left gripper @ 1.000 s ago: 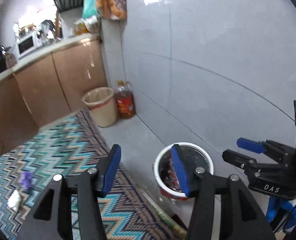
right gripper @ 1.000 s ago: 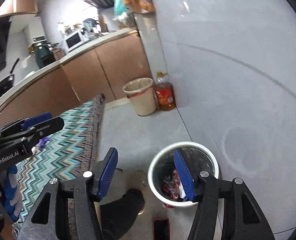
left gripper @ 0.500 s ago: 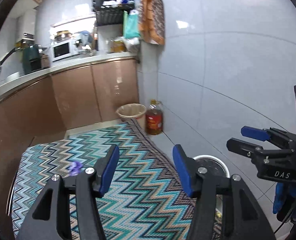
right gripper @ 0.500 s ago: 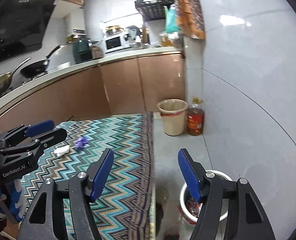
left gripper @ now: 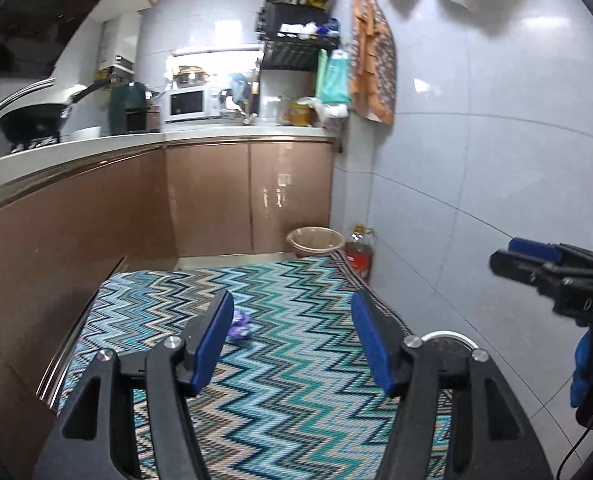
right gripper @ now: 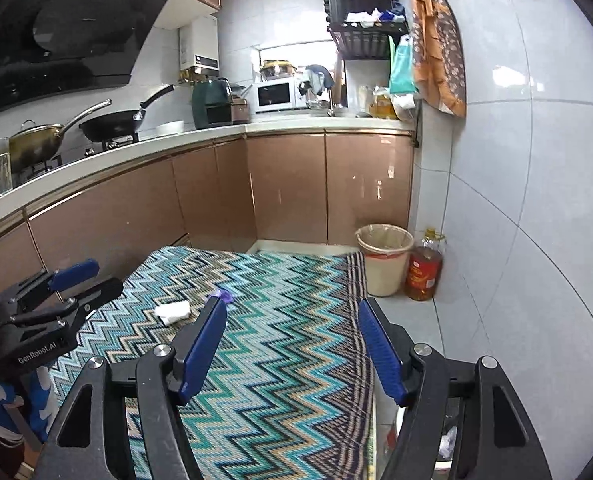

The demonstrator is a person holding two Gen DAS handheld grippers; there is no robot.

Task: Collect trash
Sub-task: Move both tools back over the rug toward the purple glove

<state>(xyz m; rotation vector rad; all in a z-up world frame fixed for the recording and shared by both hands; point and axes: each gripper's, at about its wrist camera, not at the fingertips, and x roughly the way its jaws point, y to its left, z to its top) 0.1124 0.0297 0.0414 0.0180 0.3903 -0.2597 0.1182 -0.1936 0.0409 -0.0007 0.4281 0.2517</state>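
Observation:
A purple scrap [left gripper: 240,325] lies on the zigzag rug [left gripper: 296,392], just beyond the left finger of my left gripper [left gripper: 292,338]. That gripper's jaws are opening, with only rug showing between them. From the right wrist, the purple scrap [right gripper: 223,293] and a crumpled white tissue [right gripper: 172,311] lie side by side on the rug [right gripper: 280,380]. My right gripper [right gripper: 292,346] hangs open and empty above the rug. The white trash bin [left gripper: 450,337] sits low behind the left gripper's right finger. In the right wrist view the white bin [right gripper: 444,446] is mostly hidden.
A beige lined bin [right gripper: 384,258] and an oil bottle [right gripper: 424,272] stand in the far corner by the tiled wall [right gripper: 536,220]. Brown cabinets [right gripper: 288,188] under a counter run along the left and back. Each gripper shows at the edge of the other's view.
Both views have swung up and away from the white bin towards the rug and counter. The bin has dropped to the lower right edge. Both pairs of jaws stand a little wider.

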